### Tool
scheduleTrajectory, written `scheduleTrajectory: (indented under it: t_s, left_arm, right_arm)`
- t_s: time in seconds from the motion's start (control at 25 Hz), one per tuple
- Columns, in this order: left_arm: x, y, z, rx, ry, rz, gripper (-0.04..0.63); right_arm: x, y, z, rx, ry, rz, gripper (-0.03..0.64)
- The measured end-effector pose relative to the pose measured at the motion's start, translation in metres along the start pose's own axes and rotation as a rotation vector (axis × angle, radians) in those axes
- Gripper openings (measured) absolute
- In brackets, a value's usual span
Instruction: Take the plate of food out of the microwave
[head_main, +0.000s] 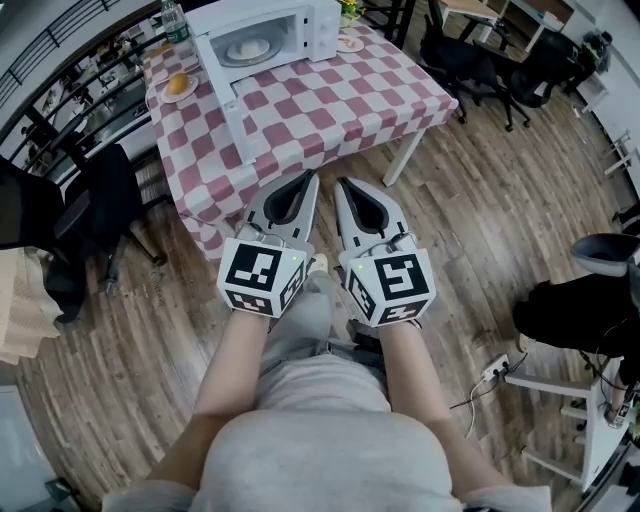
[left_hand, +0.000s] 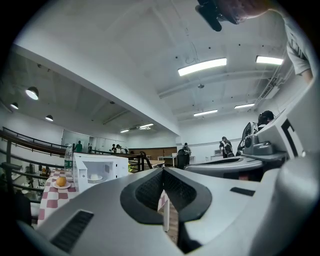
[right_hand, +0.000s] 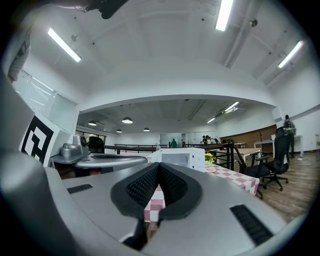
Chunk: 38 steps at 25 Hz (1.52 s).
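1. A small white plate (head_main: 178, 85) carrying a round orange piece of food sat on the red-and-white checked worktop (head_main: 330, 100), at about 8 o'clock from the microwave.
2. The white box-shaped microwave oven (head_main: 265, 30) stood at the worktop's far side with its white door (head_main: 238, 115) swung open. The white plate of pale food (head_main: 247, 48) lay inside the cavity, untouched.
3. The grey left gripper (head_main: 303, 180) hung by the worktop's near edge, at about 6 o'clock from the microwave and well apart from it. Its fingers were pressed together with nothing between them.
4. The grey right gripper (head_main: 346, 185) hung just beside it, at its 3 o'clock, its fingers likewise closed and empty.
5. Black office chairs (head_main: 470, 60) stood on the wooden floor at about 2 o'clock from the grippers.
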<state>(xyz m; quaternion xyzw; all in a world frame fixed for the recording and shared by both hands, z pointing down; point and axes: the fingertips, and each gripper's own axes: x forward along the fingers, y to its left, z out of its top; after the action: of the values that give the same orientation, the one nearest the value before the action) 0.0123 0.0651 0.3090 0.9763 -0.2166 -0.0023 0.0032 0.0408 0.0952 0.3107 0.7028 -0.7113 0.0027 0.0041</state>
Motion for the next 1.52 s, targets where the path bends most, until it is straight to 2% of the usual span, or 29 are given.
scheduleTrajectory:
  t_s: [0.64,1.52]
  left_arm:
    - [0.083,0.056,-0.005,-0.021,-0.027,0.048,-0.002]
    - [0.223,0.158,-0.014,-0.081,-0.015,0.113,-0.002]
  right_arm:
    - [0.08,-0.046,-0.005,-0.093,0.024,0.035,0.023]
    - [0.231,-0.126,-0.012,-0.085,0.06,0.099,0.025]
